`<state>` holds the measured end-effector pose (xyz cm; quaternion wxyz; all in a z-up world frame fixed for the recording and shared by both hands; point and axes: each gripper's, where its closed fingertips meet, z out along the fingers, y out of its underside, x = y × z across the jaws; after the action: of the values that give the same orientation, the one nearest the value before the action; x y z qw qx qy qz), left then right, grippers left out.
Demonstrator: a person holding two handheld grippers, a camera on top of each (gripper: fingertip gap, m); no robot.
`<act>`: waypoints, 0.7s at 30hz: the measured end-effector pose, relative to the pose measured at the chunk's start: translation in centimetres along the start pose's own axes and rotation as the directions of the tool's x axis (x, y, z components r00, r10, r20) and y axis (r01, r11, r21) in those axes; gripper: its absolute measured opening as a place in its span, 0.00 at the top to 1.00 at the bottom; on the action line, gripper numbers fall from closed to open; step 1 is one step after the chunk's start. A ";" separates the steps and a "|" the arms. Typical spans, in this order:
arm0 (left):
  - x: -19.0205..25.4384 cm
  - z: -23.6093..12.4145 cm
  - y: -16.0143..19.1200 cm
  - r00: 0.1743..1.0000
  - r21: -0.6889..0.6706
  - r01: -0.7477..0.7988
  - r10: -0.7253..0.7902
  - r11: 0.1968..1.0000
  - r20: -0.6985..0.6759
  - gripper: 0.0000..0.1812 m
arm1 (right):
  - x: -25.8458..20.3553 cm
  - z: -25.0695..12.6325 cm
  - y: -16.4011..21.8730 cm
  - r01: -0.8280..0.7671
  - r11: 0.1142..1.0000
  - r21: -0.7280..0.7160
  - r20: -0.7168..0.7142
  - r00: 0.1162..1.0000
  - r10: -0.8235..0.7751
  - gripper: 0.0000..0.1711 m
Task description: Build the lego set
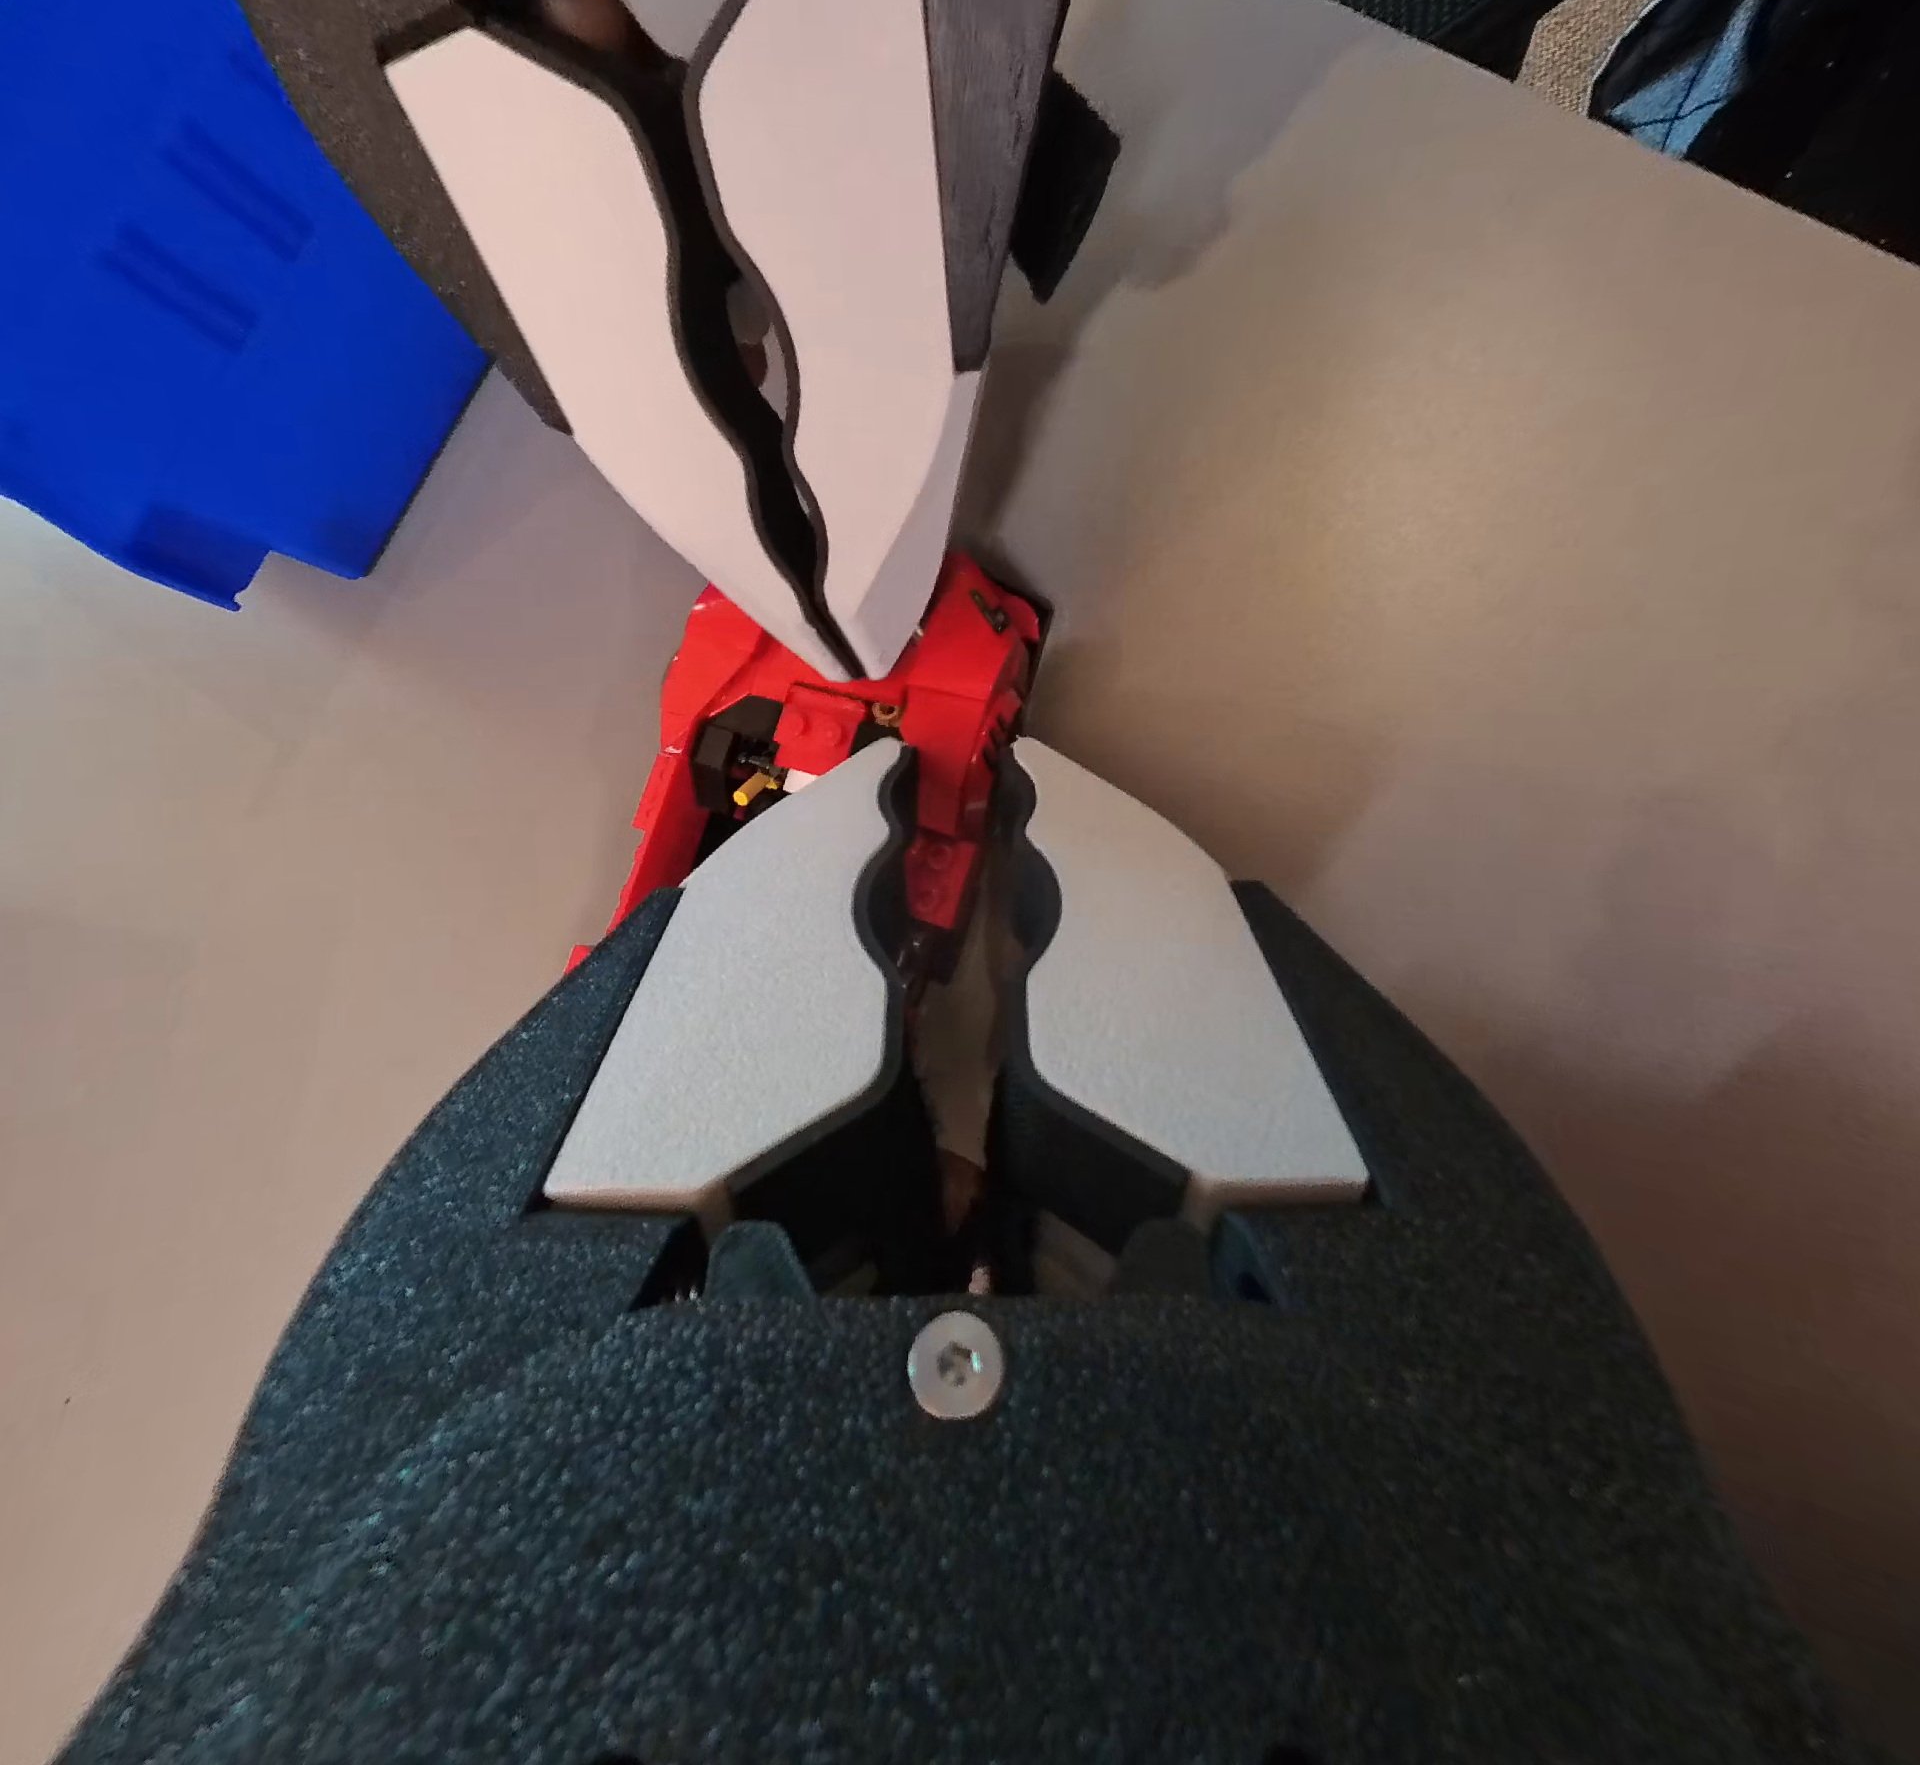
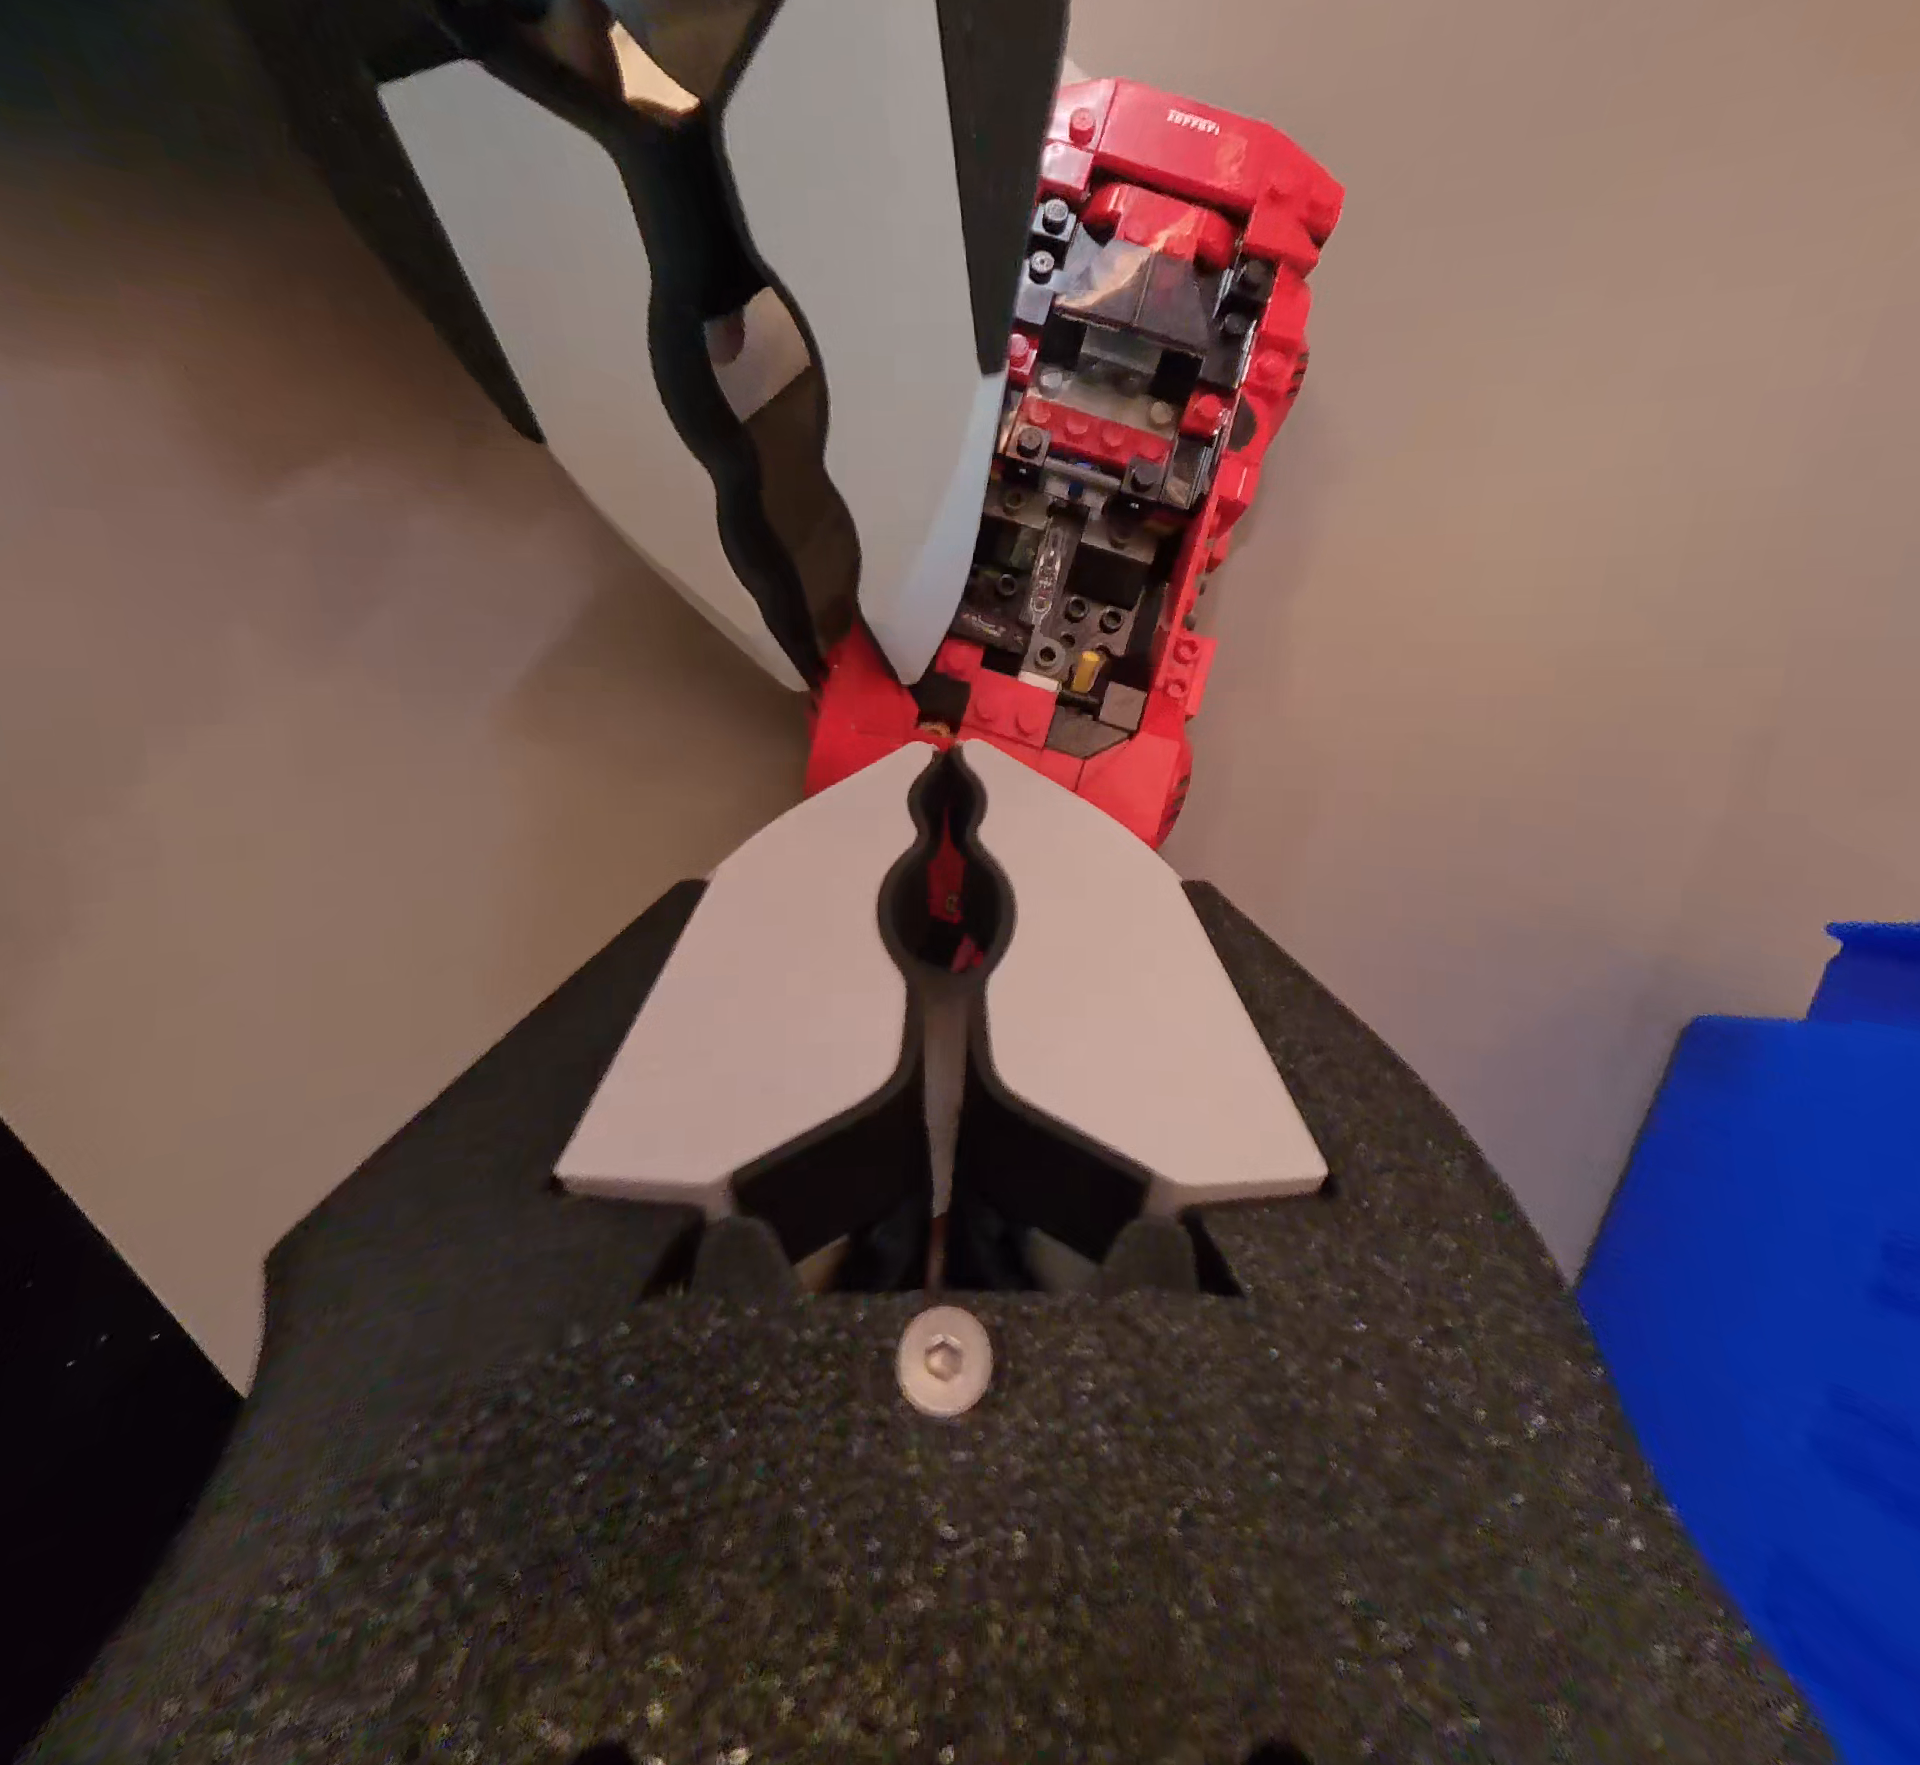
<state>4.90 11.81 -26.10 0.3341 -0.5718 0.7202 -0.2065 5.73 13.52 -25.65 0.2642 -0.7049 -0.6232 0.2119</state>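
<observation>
The red car (image 2: 1153, 427) lies on the tan table (image 2: 1558, 365), roof off, black and grey innards showing in my right wrist view. Its near end sits right at both my gripper tips. In the left wrist view most of the car (image 1: 935, 697) is hidden behind fingers; only a red chunk with a black part and a small yellow pin shows.

My left gripper (image 1: 956, 759) has its fingers a little apart with a red section of the car between them; the left finger seems to touch it, but actual clamping is hard to tell. My right gripper (image 2: 943, 754) has its tips nearly closed; something red and thin sits in the gap behind them, too hidden to identify. Each gripper also shows from above in the other's view, its tips down on the car's end.

A blue bin (image 1: 177, 261) stands on the table just beside the car, cut off by the frame. Dark fabric (image 1: 1766, 32) lies beyond the table's far edge, blurry.
</observation>
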 end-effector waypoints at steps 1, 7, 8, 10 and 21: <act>0.0 0.0 0.0 1.000 0.002 0.001 -0.001 1.000 0.000 0.92 | 0.0 0.0 -0.1 0.006 1.000 -0.005 0.002 1.000 -0.006 1.00; 0.0 0.1 0.0 1.000 0.007 -0.001 0.001 1.000 0.000 0.92 | 0.1 0.3 -0.3 0.063 0.998 -0.029 -0.010 0.998 -0.063 1.00; 0.0 0.1 0.0 1.000 0.008 -0.001 0.001 1.000 0.000 0.92 | 0.1 0.4 -0.3 0.077 0.997 -0.030 -0.011 0.997 -0.077 1.00; 0.0 0.1 0.0 1.000 0.009 -0.001 0.001 1.000 0.000 0.92 | 0.1 0.4 -0.3 0.085 0.996 -0.030 -0.007 0.996 -0.086 1.00; 0.0 0.1 0.0 1.000 0.009 -0.002 0.002 1.000 0.002 0.92 | 0.2 0.6 -0.3 0.173 0.983 -0.058 -0.024 0.984 -0.175 1.00</act>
<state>4.98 11.80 -26.14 0.3376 -0.5701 0.7194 -0.2087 5.14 13.80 -25.87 0.2711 -0.6579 -0.6841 0.1602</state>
